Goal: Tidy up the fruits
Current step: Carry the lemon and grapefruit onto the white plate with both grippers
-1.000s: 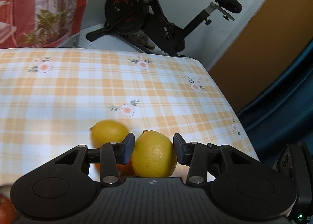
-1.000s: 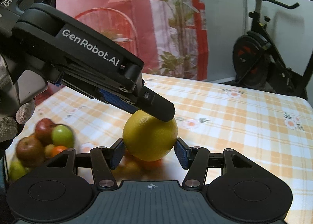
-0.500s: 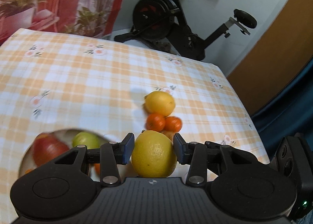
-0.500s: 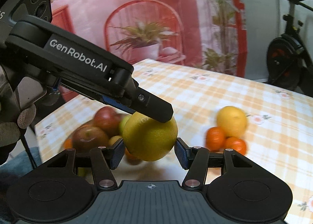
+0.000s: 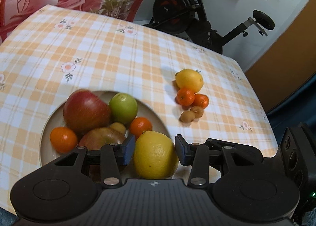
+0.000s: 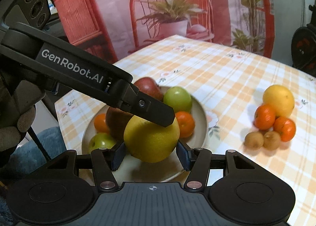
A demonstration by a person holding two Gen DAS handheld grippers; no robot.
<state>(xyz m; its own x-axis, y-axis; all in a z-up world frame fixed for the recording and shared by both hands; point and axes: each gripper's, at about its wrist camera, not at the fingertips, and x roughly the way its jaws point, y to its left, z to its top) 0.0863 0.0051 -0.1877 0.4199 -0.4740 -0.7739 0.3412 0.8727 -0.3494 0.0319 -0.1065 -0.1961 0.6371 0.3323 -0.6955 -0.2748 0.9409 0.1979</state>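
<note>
— What has the left claw point(image 5: 154, 151) got?

— A big lemon point(image 5: 156, 156). The two blue pads point(image 5: 128, 150) press on its sides, spread about as wide as the fruit. The lemon hangs over the plate's near right edge.

— And the right claw point(image 6: 151, 156)?

— Its pads sit at the same lemon's lower flanks, at 9 and 3 o'clock. I cannot tell whether they grip it or only flank it. One left finger point(image 6: 154, 113) lies across the top of the fruit, coming in from 10 o'clock.

— What is on the plate point(image 5: 45, 139)?

— From the left camera, at 10 o'clock from the lemon: a red apple point(image 5: 86, 111), a green apple point(image 5: 123, 107), two tangerines point(image 5: 63, 139) and a brownish fruit partly hidden by the claw.

— Anything off the plate?

— At 1 o'clock, on the checked tablecloth point(image 5: 98, 48), a small heap: a second lemon point(image 5: 189, 80), two tangerines touching it point(image 5: 185, 96) and two small brown fruits point(image 5: 187, 116) just in front. An exercise bike point(image 5: 177, 14) stands past the table at 12 o'clock.
</note>
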